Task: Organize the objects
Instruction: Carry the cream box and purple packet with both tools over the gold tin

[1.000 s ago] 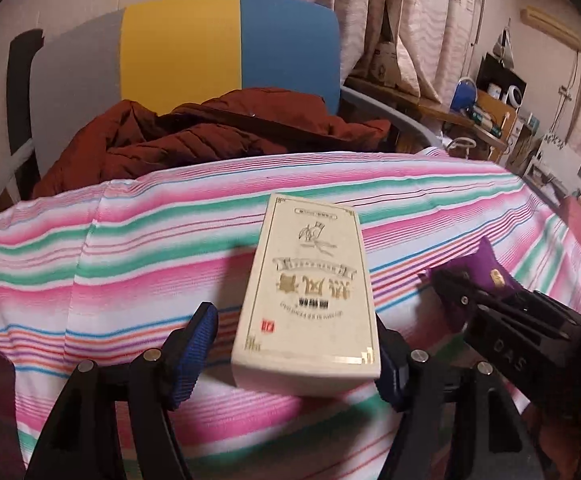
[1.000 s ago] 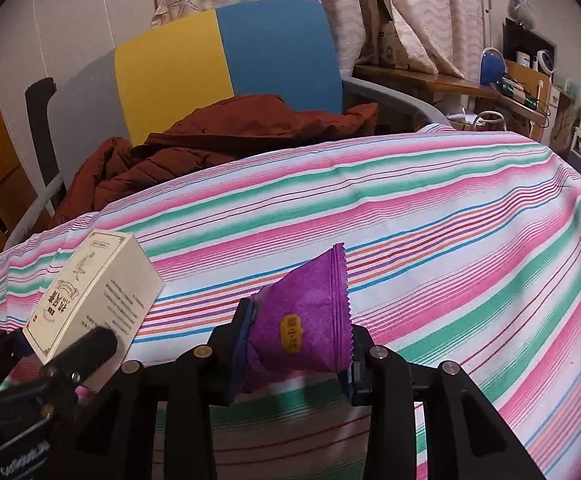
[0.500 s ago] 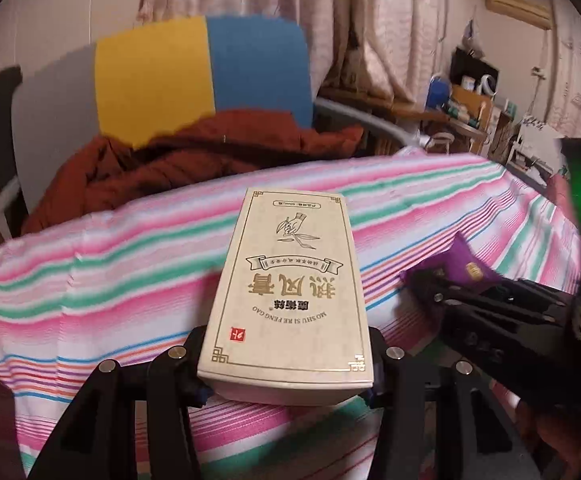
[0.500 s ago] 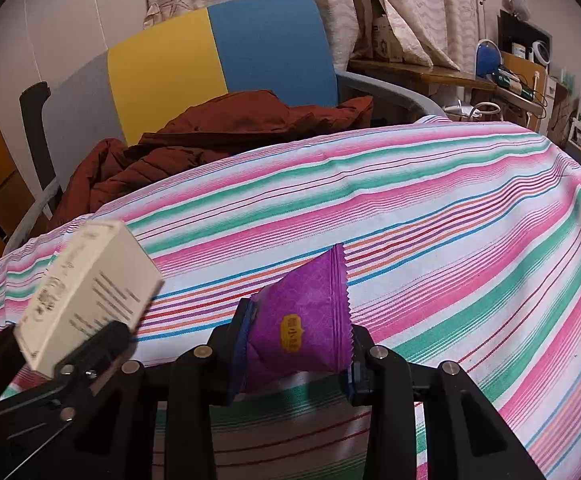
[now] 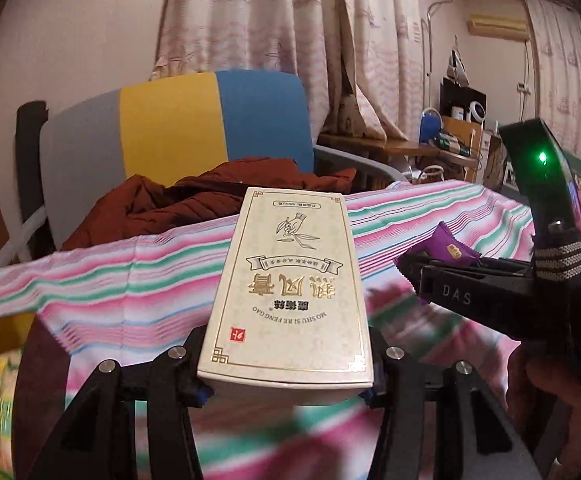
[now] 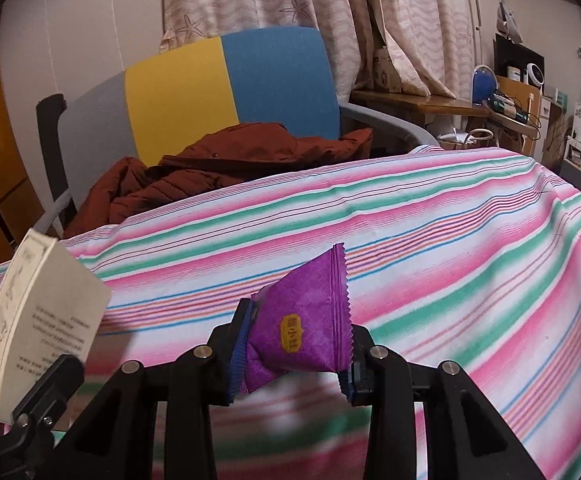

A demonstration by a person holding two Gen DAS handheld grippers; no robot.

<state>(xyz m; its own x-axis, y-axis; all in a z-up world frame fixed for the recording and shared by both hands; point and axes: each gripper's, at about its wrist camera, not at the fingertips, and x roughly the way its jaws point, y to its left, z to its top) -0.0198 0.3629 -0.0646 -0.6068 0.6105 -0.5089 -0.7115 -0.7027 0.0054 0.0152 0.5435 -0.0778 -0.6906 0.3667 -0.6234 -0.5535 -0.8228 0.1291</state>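
— Left claw (image 5: pixel 286 380): your jaws pinch the cream box (image 5: pixel 290 284) at its near end, lifted over the striped cloth's (image 6: pixel 430 216) left edge.

— Right claw (image 6: pixel 294 356): you're clamped on the purple packet (image 6: pixel 302 320), raised above the cloth's near edge.

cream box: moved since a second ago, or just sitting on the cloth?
Yes. The cream box is up off the striped cloth, clamped in the left gripper; its far end now overlaps the brown jacket behind the table edge.
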